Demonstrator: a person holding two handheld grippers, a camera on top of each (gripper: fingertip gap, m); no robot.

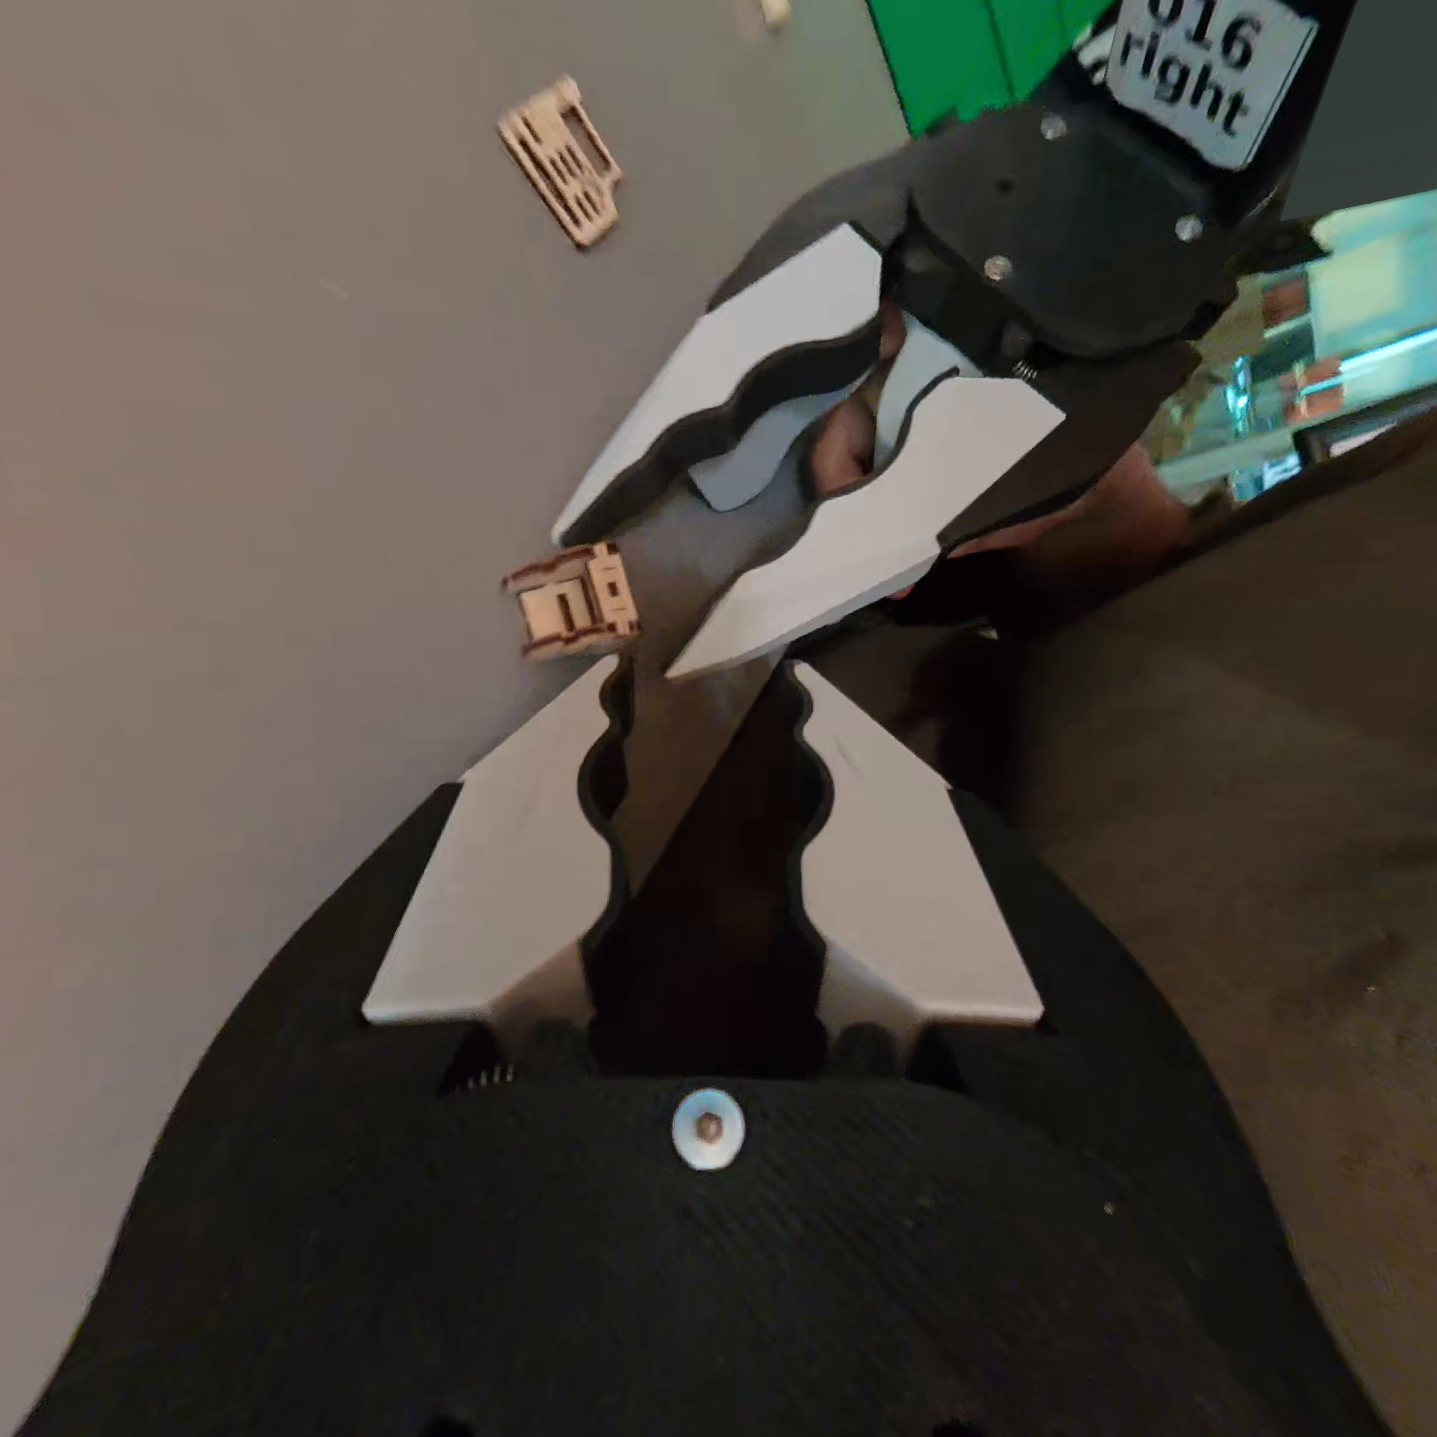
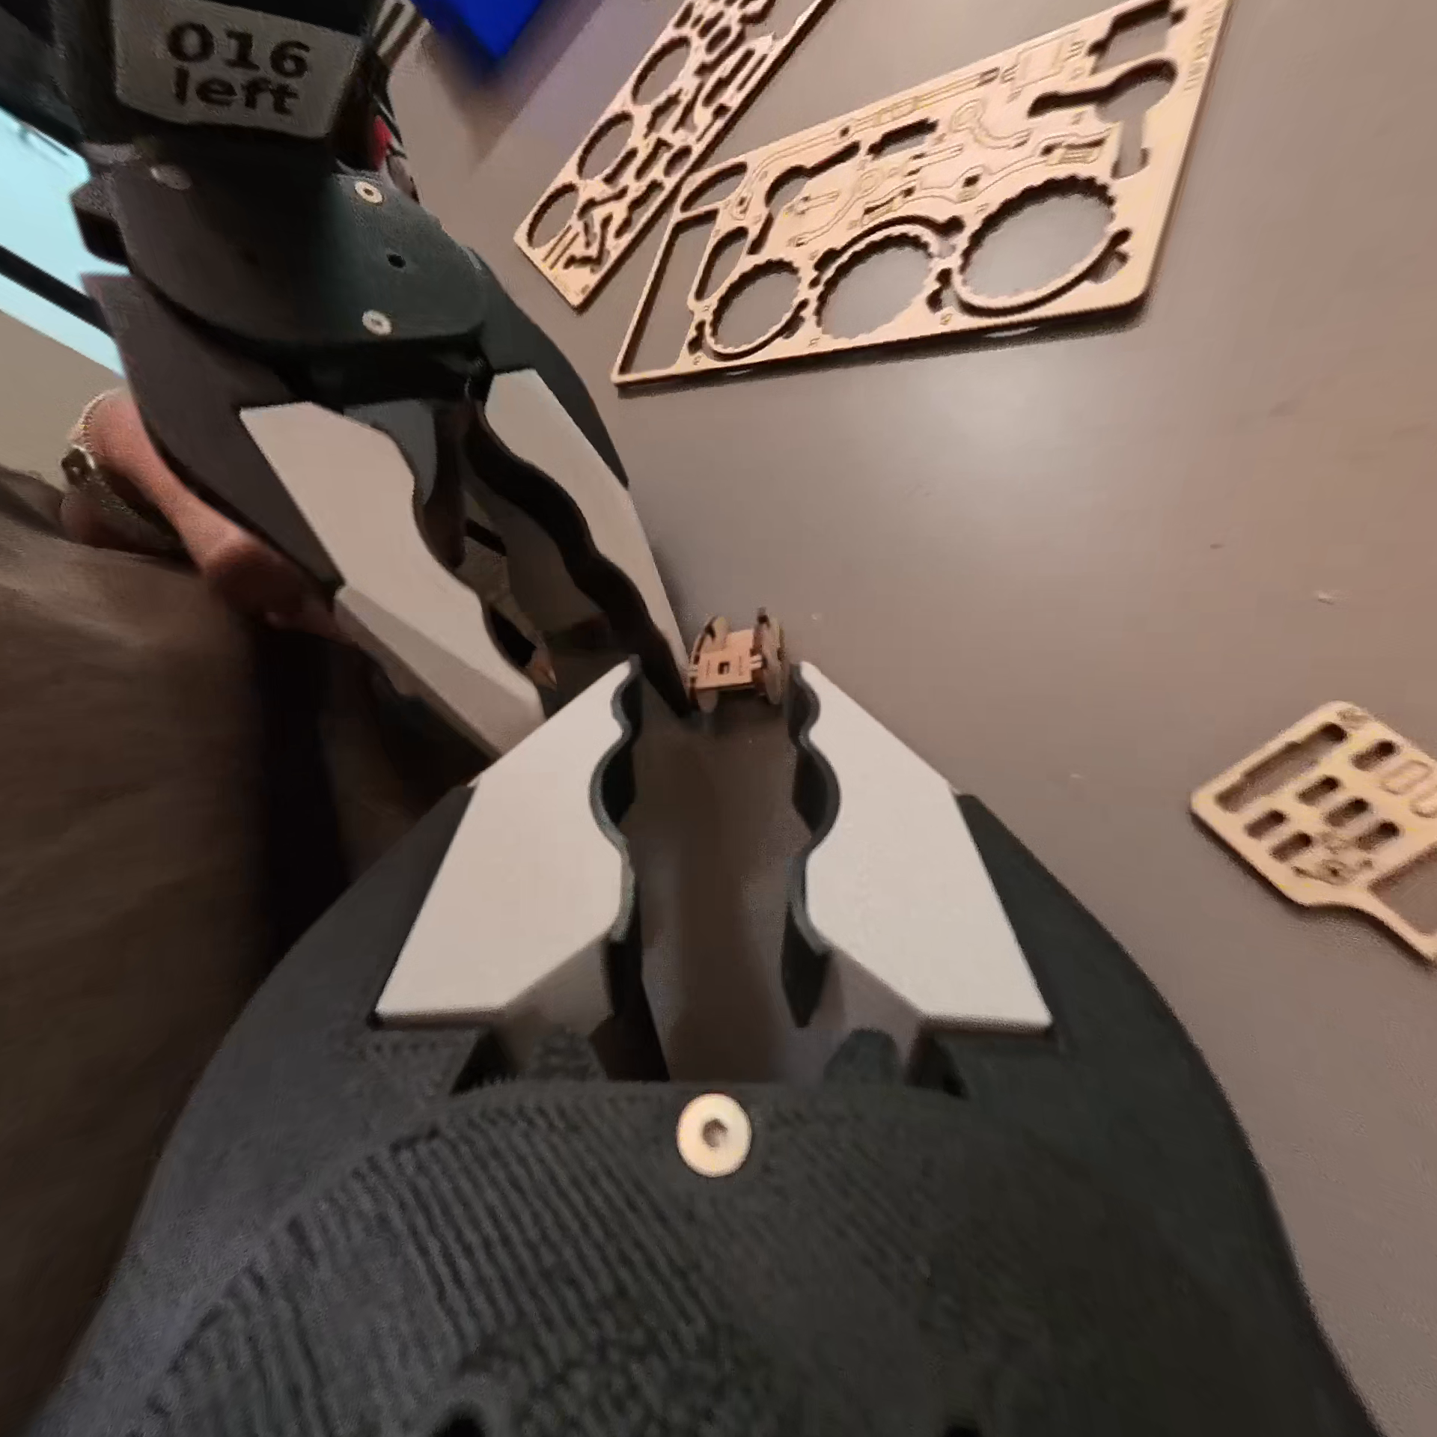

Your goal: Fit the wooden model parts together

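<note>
A small assembled wooden model part point(image 1: 571, 603) stands on the grey table point(image 1: 233, 466). My right gripper point(image 1: 618, 603) comes in from the upper right, open, with its two fingertips either side of the part. In the right wrist view the part point(image 2: 735, 661) sits just beyond and between the open tips of my right gripper point(image 2: 719, 680). My left gripper point(image 1: 711, 673) is open and empty, with its tips just right of the part. In the right wrist view the left gripper point(image 2: 610, 684) reaches down from the upper left, and one fingertip point(image 2: 676, 684) is against the part's left side.
Two large punched-out wooden sheets point(image 2: 894, 256) point(image 2: 661, 132) lie at the far side. A small slotted wooden frame point(image 2: 1322, 816) lies to the right and also shows in the left wrist view point(image 1: 560, 159). The table edge point(image 1: 972, 645) and carpet floor point(image 1: 1205, 777) are close by. Less than 4 cm separates the two grippers' tips.
</note>
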